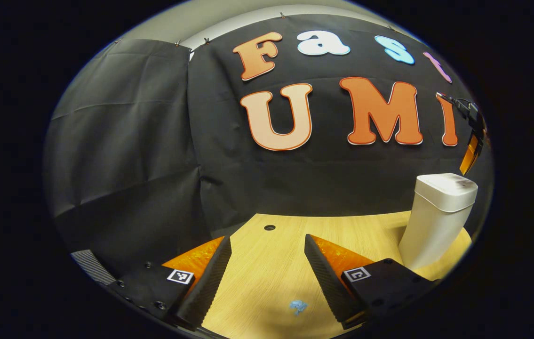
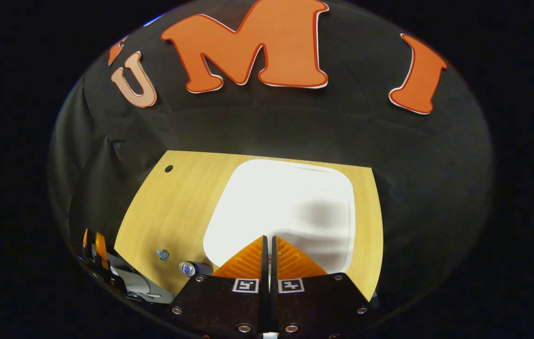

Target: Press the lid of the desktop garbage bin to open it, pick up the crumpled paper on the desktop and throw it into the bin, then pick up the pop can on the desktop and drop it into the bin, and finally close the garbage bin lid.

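1. Pale wood is what you work on: the desktop [image 1: 267, 278] has a small round hole [image 1: 269, 228] near its far edge, and black cloth hangs close behind and to the sides.
2. Your left gripper [image 1: 267, 278] hangs low over the wood with its fingers spread wide and nothing between them; bare tabletop lies ahead of it up to the far edge.
3. Between those fingers, near the bottom of the left gripper view, lies a small blue scrap [image 1: 298, 307], which I take for the crumpled paper, though it is too small to be sure.
4. Your bin [image 1: 436, 221] stands upright at the right of that view, white, with its lid [image 1: 446, 185] down.
5. Your right gripper [image 2: 269, 242] sits directly above the lid, fingers brought together with nothing in them; whether the tips touch the lid I cannot tell.
6. In the right gripper view the pop can [image 2: 195, 268] lies on its side just left of the bin, near the blue scrap.
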{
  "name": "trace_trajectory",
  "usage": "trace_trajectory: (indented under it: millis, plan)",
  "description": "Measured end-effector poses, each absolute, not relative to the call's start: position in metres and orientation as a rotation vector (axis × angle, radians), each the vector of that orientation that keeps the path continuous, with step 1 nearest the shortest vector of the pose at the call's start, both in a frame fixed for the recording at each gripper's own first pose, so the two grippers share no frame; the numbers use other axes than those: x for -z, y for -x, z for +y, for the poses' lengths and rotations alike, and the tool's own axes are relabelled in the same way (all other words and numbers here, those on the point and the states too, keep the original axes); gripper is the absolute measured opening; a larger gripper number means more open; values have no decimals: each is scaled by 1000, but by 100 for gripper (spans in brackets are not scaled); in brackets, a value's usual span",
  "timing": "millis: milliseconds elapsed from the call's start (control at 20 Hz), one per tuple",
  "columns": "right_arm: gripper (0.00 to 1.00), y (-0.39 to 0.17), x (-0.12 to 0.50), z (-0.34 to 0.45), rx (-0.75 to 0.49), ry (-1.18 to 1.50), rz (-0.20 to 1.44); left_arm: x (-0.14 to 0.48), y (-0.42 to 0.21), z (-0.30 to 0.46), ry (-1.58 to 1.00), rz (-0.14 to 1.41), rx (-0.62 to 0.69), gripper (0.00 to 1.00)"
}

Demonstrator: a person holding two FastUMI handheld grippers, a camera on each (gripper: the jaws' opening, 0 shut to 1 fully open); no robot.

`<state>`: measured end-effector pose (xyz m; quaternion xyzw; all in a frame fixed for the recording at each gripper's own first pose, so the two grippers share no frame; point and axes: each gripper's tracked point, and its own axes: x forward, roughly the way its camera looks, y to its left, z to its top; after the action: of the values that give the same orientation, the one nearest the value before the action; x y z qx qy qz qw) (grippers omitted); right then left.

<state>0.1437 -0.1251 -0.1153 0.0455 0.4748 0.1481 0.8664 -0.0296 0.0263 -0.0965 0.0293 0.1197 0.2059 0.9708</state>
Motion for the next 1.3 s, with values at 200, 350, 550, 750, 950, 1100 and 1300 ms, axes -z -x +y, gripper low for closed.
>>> trace_trajectory:
  millis: [200, 350, 550, 750, 950, 1100, 1300]
  plan:
    - [1, -137, 129, -117, -344, -78, 1037, 101, 35, 22, -60, 254, -434, 96]
    - [1, -137, 135, -118, -343, -84, 1043, 102, 39, 20, -64, 254, -452, 100]
    - [1, -135, 139, -118, -347, -139, 1022, 107, 39, 18, -54, 266, -466, 97]
    - [1, -133, 139, -117, -359, -113, 979, 112, 36, 5, -49, 274, -442, 100]
    - [1, -135, 138, -117, -352, -129, 974, 99, 19, -5, -91, 253, -381, 96]
    - [1, -137, 134, -118, -334, -151, 964, 91, 10, -9, -133, 238, -321, 99]
    - [1, -135, 131, -126, -241, -128, 936, 82, -11, -1, -158, 217, -243, 99]
